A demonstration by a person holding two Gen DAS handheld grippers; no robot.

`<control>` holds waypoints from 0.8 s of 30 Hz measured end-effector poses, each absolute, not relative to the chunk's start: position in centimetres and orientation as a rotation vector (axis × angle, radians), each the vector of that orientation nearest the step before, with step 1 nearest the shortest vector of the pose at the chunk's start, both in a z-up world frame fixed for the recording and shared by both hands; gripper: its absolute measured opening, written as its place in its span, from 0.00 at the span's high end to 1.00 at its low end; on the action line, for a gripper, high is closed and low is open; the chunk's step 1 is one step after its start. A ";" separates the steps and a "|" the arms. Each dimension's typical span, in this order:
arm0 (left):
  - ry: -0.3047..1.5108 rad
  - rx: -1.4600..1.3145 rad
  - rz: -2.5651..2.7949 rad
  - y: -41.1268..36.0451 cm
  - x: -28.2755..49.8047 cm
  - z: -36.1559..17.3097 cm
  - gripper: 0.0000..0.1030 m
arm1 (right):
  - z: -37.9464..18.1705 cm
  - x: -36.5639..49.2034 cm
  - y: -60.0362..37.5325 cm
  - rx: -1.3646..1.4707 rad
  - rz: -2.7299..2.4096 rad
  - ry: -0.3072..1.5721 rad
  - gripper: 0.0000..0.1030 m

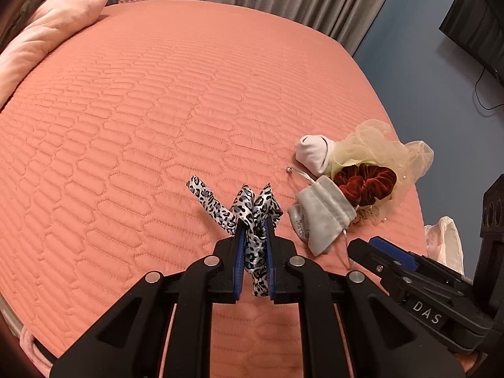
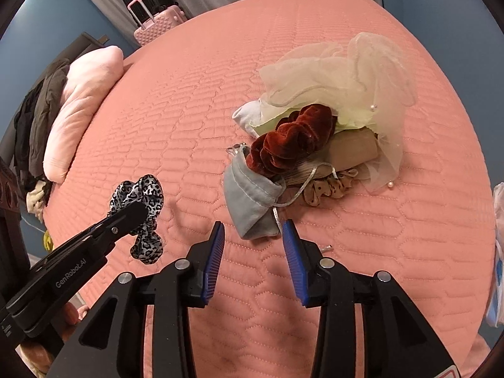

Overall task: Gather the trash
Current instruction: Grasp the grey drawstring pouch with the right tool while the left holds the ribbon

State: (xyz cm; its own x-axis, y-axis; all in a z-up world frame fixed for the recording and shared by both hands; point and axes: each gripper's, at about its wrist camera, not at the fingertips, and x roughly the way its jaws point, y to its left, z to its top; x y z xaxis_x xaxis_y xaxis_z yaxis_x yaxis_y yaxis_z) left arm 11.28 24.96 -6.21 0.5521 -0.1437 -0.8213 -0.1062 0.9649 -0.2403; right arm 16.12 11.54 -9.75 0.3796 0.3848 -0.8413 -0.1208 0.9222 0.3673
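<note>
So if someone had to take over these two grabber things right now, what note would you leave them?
Left gripper: jaws shut on the leopard-print scrunchie, lifted off the bed.
Right gripper: jaws open, empty, just short of the grey pouch.
On the bed in one pile: grey pouch, red velvet scrunchie, cream tulle, dotted beige scrunchie, white cloth.
Done: one item picked up. Left: the pile.

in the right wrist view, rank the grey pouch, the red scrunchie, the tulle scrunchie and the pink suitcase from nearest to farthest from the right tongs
1. Grey pouch, just ahead of the open right tongs.
2. Red scrunchie, behind the pouch.
3. Tulle scrunchie, atop the pile's far side.
4. Pink suitcase, beyond the bed, upper left.
</note>
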 end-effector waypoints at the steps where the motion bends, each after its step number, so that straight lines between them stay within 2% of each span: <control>1: 0.989 -0.277 -0.021 25.1 11.5 -6.2 0.89 | -10.1 16.5 11.7 0.268 0.328 1.148 0.63; 11: 0.994 -0.296 -0.015 25.8 12.8 -6.7 0.89 | -13.3 18.7 13.6 0.309 0.328 1.199 0.63; 13: 0.994 -0.297 -0.015 25.9 12.8 -6.8 0.89 | -13.5 18.9 13.9 0.315 0.339 1.200 0.76; 14: 0.994 -0.297 -0.013 25.9 12.8 -6.8 0.89 | -13.4 18.9 14.0 0.311 0.348 1.200 0.88; 15: 0.994 -0.298 -0.013 26.0 12.8 -6.8 0.89 | -13.2 18.7 14.2 0.307 0.357 1.195 0.93; 24: 0.965 -0.294 -0.014 25.1 11.8 -5.2 0.89 | -7.1 15.7 14.5 0.257 0.426 1.060 0.96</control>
State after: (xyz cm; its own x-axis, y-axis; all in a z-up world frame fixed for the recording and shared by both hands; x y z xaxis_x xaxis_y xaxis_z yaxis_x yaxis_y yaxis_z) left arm 11.84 25.09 -5.17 0.5725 -0.1417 -0.8076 -0.1184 0.9604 -0.2524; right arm 15.73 14.55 -7.10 0.4186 0.4565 -0.7851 -0.2137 0.8897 0.4035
